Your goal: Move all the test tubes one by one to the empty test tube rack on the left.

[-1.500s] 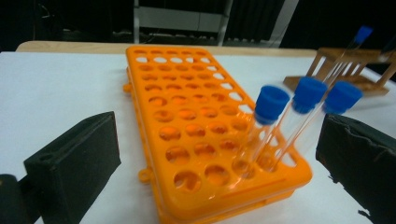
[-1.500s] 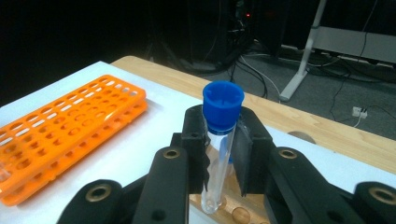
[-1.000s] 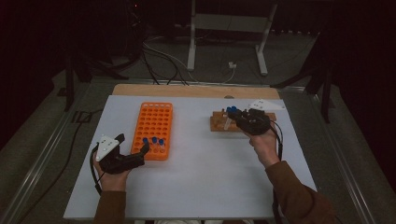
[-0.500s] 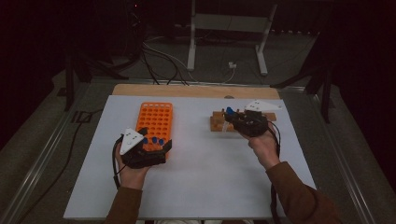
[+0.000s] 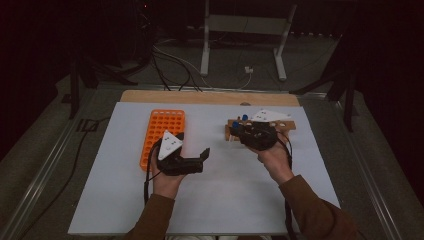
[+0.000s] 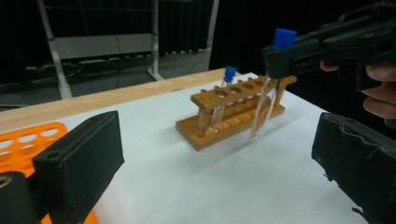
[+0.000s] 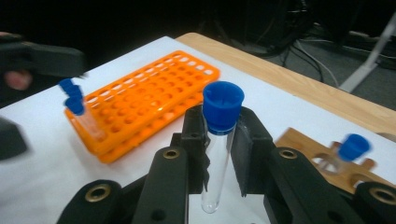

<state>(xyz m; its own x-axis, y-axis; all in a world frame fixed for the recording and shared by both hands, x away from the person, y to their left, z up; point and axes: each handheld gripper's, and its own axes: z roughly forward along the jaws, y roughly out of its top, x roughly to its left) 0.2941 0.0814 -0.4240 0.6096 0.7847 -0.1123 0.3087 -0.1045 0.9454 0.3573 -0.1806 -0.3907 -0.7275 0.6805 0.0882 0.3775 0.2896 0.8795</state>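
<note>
The clear test tube (image 7: 215, 158) with the blue cap (image 7: 222, 106) is clamped just below that cap between the pads of the right tongs (image 7: 219, 140), which are pressed together on the glass. The tube's long axis stands nearly upright, rounded bottom down, tilted a little. Seen from the left gripper view, it (image 6: 261, 109) hangs in the air just in front of the wooden rack (image 6: 233, 112), its bottom below the level of the rack's top bar and its cap above it, so it is beside the rack and not in a hole. The rack's row of holes runs along its length; one other blue-capped tube (image 6: 223, 95) already stands in a hole near one end, and the holes next to it look free. In my judgement the coming move turns on this: the nearest free hole lies behind and above the tube's bottom, so the tube must be lifted over the bar, straightened, then lowered. The right hand (image 5: 272, 155) is at the rack and plainly the nearer one. The left tongs (image 5: 192, 161) are wide apart and hold nothing, hovering over the white table (image 5: 225, 200) between the rack and the orange rack (image 5: 160, 130), near the latter, where two more blue-capped tubes (image 7: 77, 109) stand.
</note>
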